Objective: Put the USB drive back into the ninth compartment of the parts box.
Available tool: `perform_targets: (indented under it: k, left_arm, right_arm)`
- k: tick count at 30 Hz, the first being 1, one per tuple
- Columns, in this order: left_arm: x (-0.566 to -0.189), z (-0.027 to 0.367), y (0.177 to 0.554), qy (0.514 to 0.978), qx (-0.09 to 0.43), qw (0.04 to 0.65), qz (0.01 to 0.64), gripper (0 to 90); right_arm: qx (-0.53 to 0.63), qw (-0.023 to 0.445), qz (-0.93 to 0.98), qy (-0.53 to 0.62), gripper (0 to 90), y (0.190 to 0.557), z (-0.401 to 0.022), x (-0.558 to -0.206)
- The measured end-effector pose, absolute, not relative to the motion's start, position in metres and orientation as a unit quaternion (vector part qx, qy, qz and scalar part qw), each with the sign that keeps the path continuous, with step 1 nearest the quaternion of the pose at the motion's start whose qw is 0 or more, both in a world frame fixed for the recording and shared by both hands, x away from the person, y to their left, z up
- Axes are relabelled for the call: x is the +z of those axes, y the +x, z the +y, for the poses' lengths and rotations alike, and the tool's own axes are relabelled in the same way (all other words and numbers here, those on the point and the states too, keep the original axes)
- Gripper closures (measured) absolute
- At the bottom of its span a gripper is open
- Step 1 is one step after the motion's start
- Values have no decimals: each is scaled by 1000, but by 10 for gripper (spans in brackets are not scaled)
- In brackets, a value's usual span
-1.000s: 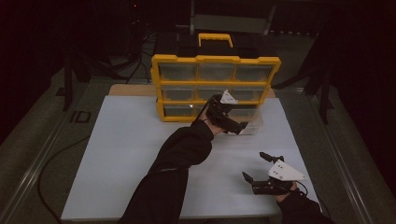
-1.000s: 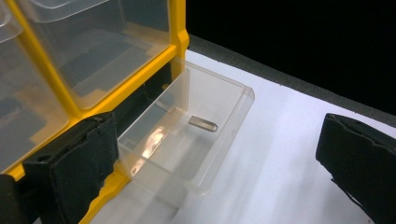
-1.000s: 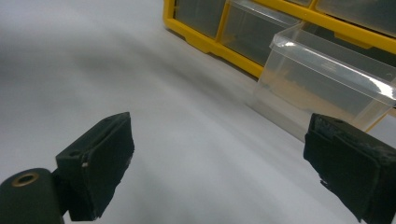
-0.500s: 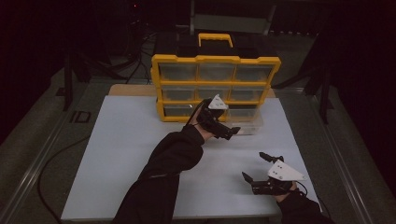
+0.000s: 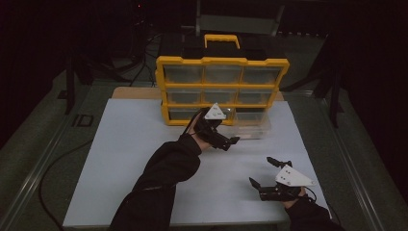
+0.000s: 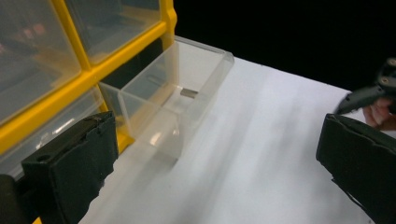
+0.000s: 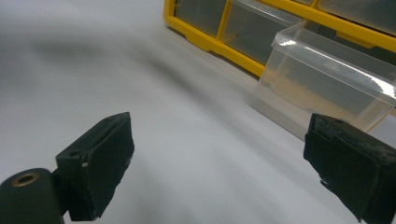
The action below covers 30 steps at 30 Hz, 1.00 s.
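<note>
A yellow organiser (image 5: 221, 62) with clear drawers stands at the far side of the white board. Its bottom right drawer (image 5: 254, 126) is pulled out onto the board. In the left gripper view a small grey piece (image 6: 188, 93) lies on the floor of this clear drawer (image 6: 205, 88). My left gripper (image 5: 230, 143) hovers just in front of the drawer's left end, open and holding nothing (image 6: 219, 177). My right gripper (image 5: 263, 171) rests low near the front right of the board, open and holding nothing (image 7: 224, 168), facing the drawer (image 7: 327, 79).
The white board (image 5: 134, 163) covers the table out to dark metal rails at both sides. The organiser has a yellow carry handle (image 5: 222, 38) on top. Dark stands and cables lie behind it. The right gripper's tip (image 6: 369, 93) shows in the left gripper view.
My left gripper has drawn back from the pulled-out drawer toward the near side and a little left. The right gripper has stayed where it was.
</note>
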State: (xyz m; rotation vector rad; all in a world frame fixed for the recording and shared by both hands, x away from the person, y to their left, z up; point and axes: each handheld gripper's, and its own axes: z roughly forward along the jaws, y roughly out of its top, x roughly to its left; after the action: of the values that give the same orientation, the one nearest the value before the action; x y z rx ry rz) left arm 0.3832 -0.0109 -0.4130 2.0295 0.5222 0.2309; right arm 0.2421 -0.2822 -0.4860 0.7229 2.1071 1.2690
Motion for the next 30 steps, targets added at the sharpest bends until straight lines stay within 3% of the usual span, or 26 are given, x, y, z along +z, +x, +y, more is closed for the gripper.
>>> perform_targets:
  k: [30]
  left_arm:
    - [-443, 65, 333, 835, 100, 495, 217, 0]
  right_arm:
    - [470, 287, 790, 270, 81, 243, -280, -487]
